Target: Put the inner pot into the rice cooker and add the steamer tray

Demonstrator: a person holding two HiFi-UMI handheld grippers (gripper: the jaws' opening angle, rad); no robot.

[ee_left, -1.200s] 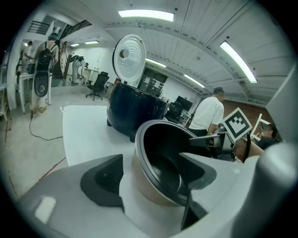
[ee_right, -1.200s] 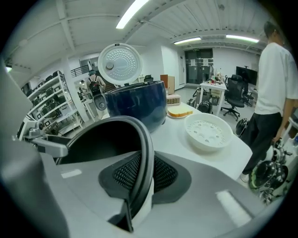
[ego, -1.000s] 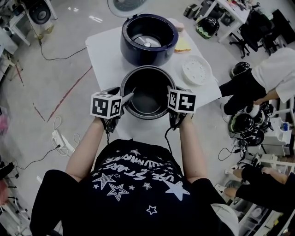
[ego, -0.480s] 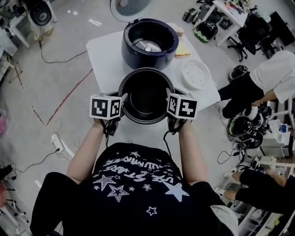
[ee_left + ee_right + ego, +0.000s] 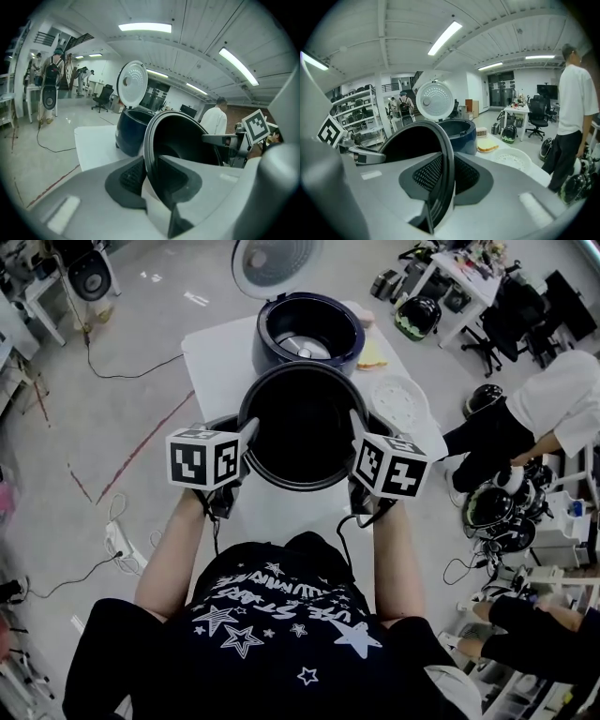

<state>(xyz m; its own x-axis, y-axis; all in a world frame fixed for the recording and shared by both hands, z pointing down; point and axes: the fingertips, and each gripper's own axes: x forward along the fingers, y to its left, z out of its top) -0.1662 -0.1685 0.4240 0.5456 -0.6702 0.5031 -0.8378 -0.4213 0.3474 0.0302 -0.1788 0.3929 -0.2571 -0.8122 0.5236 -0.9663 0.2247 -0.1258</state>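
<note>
The black inner pot [image 5: 302,423] hangs in the air above the white table [image 5: 214,357], held by its rim on both sides. My left gripper [image 5: 247,434] is shut on the pot's left rim [image 5: 146,154], and my right gripper [image 5: 356,432] is shut on the right rim [image 5: 446,178]. Beyond the pot stands the dark blue rice cooker [image 5: 307,329], its lid [image 5: 273,259] swung open and its bowl empty. The white perforated steamer tray [image 5: 399,401] lies on the table to the pot's right, also seen in the right gripper view as the steamer tray [image 5: 512,161].
A yellow sponge-like item [image 5: 372,353] lies by the cooker's right side. A person in a white shirt [image 5: 555,404] stands to the right near black helmets [image 5: 487,507]. Cables [image 5: 112,531] run over the floor on the left.
Both grippers have lifted the inner pot off the table; it now looks larger and sits closer to the cooker in the head view.
</note>
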